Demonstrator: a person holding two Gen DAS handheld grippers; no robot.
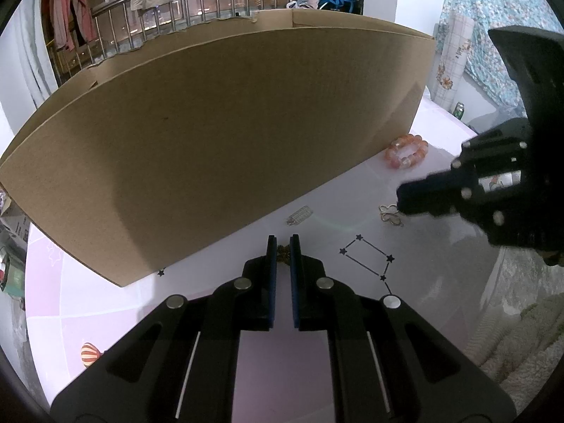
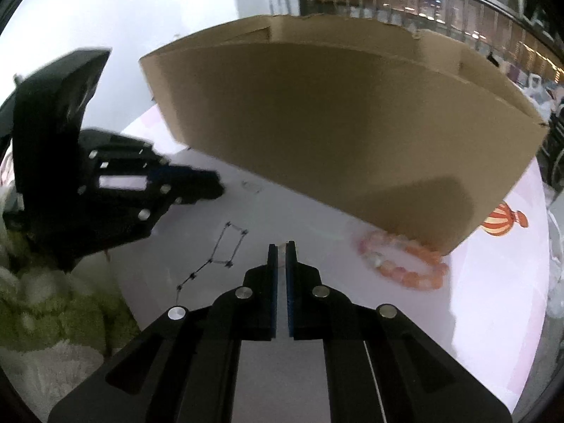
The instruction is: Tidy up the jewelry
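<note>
Left tongs (image 1: 282, 243) pinch small gold flower-shaped trinket (image 1: 282, 252); right tongs (image 2: 281, 246) pressed together, grip unclear. Lift straight, drop into tall brown cardboard box (image 1: 218, 134).

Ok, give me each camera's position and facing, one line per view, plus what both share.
Left wrist: sits on the left gripper, looking forward and down along its fingers at the cardboard box and the table; the right gripper enters from the right.
Right wrist: sits on the right gripper, angled down at the same box from further right; the left gripper enters from the left.
Shared: the box, the beaded bracelet, the constellation print, and each other's gripper.
</note>
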